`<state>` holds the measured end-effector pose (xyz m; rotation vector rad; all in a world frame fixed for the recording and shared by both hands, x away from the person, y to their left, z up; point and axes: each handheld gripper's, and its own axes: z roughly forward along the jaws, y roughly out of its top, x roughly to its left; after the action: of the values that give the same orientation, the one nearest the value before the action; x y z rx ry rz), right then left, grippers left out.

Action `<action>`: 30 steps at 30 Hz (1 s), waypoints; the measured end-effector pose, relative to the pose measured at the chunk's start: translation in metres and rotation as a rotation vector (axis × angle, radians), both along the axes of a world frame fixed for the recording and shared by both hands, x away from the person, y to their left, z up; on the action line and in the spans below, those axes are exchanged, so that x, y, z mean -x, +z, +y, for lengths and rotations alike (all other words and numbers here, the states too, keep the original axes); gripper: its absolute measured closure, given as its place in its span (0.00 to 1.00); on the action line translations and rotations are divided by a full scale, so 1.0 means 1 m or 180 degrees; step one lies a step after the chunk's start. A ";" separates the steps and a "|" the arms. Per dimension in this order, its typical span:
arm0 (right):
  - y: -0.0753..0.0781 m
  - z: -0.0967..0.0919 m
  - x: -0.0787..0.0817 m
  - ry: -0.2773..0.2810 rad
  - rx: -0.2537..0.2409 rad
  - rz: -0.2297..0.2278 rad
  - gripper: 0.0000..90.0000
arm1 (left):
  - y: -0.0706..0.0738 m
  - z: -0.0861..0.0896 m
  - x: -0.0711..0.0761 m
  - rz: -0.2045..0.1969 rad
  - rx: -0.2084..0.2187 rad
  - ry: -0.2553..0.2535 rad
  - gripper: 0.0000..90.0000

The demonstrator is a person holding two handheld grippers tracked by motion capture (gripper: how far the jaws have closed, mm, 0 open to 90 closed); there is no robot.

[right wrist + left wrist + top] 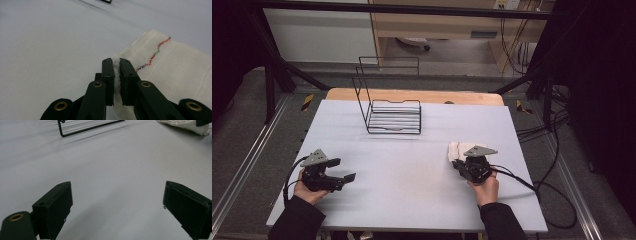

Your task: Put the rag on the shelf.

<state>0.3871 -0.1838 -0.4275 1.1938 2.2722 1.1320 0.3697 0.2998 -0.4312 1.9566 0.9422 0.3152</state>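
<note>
the right gripper (114, 72) has its two black jaws pinched on the edge of a cream-white folded cloth with a zigzag line of coloured stitching (175, 67); a sliver of fabric shows squeezed between the pads. in the high view that cloth (458, 150) lies on the pale grey table top (402, 180), toward its right side, just ahead of the right gripper (462, 167), and well apart from the black wire rack with an upright back frame (393, 116) standing near the far edge. the left gripper (343, 176) rests near the left side of the table with its jaws spread wide and nothing between them. so the grasp looks done, while the cloth is mostly flat on the table. lifting it, and whatever handling follows, perhaps with the rack, seems still ahead.
</note>
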 end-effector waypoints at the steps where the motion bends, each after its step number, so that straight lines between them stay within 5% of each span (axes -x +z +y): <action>1: 0.000 0.003 0.003 0.0045 -0.0044 0.0025 0.93 | 0.000 0.000 0.000 -0.0001 0.0003 0.0004 0.10; 30: -0.016 0.103 0.037 0.0809 -0.0230 0.0150 0.92 | -0.001 -0.001 0.000 0.0032 -0.0023 0.0012 0.10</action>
<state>0.3497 -0.0804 -0.4436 0.9861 2.4927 1.2979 0.3697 0.2986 -0.4318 1.9650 0.9525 0.3114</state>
